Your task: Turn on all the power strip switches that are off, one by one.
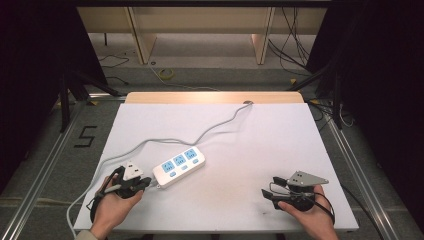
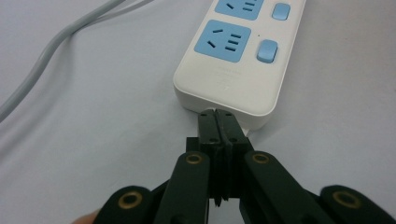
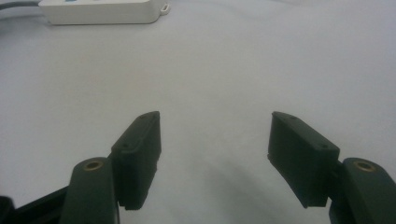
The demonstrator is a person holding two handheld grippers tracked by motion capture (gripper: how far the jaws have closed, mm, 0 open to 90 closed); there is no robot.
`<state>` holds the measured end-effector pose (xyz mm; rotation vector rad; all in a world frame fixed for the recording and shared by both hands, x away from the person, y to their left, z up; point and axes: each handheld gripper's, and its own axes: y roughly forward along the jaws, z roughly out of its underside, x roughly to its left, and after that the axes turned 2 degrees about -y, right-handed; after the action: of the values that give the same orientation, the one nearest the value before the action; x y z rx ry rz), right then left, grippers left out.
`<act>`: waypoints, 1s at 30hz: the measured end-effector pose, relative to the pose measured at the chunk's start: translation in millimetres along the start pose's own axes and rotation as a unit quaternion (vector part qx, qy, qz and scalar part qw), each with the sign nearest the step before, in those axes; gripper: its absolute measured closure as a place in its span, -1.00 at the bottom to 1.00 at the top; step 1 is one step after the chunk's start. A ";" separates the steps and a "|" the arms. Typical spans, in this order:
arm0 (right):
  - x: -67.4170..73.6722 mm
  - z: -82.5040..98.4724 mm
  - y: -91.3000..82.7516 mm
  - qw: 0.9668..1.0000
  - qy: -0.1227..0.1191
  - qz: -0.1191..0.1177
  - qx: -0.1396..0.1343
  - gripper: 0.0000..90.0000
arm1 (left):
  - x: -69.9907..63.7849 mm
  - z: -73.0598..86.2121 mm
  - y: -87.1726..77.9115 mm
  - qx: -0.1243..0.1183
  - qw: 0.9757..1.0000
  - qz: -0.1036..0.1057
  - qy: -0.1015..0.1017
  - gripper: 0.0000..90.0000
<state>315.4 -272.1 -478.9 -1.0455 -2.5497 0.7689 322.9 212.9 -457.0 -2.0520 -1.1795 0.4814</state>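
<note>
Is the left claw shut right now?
Shut: the left claw has its pads pressed together at the power strip's near end, nothing visible between them.

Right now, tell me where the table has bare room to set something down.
The widest free patch lies between the power strip and the right gripper, running up to the table's far right corner. A second bare strip lies beyond the grey cable, toward the far left corner. It is crowded near left, where the shut left gripper meets the strip's end.
</note>
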 end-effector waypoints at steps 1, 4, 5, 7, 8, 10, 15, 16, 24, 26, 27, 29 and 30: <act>0.1 -0.1 0.5 1.000 0.001 0.000 0.000 -0.22 | -0.2 -1.3 0.1 0.003 1.000 0.002 -0.001 1.00; -0.1 -0.4 0.7 1.000 0.001 -0.001 -0.002 -0.22 | -0.7 -5.2 -0.1 0.010 1.000 0.005 -0.003 1.00; -0.1 -0.4 0.7 1.000 0.001 -0.001 -0.002 -0.22 | -1.3 -6.5 0.2 0.009 1.000 0.004 -0.007 1.00; -0.2 -0.4 1.0 1.000 -0.001 -0.002 0.000 -0.22 | -1.0 -9.2 0.2 0.013 1.000 0.007 -0.006 1.00; -0.2 -0.4 1.0 1.000 -0.001 -0.002 0.000 -0.22 | -1.1 -10.3 0.5 0.014 1.000 0.007 -0.009 1.00; -0.2 -0.6 1.4 1.000 0.000 -0.002 0.000 -0.22 | -0.9 -12.5 1.5 0.018 1.000 0.011 -0.012 1.00; 0.3 -1.0 1.7 1.000 0.000 -0.002 0.001 -0.22 | -0.7 -19.4 4.5 0.022 0.999 0.016 -0.017 1.00; 0.3 -0.9 1.8 1.000 0.000 -0.003 0.002 -0.22 | -0.7 -20.9 5.0 0.024 0.999 0.017 -0.013 1.00; 0.5 -1.1 2.0 1.000 0.000 -0.003 0.003 -0.22 | -5.2 -32.6 9.7 0.034 0.999 0.020 -0.003 1.00; 0.5 -1.1 2.2 1.000 -0.002 -0.004 0.002 -0.22 | -5.8 -34.8 11.0 0.038 0.999 0.023 -0.002 1.00; 0.6 -1.1 2.2 1.000 -0.002 -0.004 0.003 -0.22 | -5.8 -34.8 11.0 0.038 0.999 0.023 -0.002 1.00; 0.8 -1.1 2.4 1.000 -0.002 -0.004 0.002 -0.22 | -6.4 -37.0 12.2 0.043 0.999 0.025 -0.001 1.00; 0.9 -1.1 2.5 1.000 -0.001 -0.005 0.002 -0.22 | -6.8 -38.0 12.8 0.043 0.999 0.026 -0.003 1.00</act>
<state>316.7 -269.6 -479.4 -1.0309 -2.5518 0.7744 350.5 187.8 -440.8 -2.0113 -1.0923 0.5533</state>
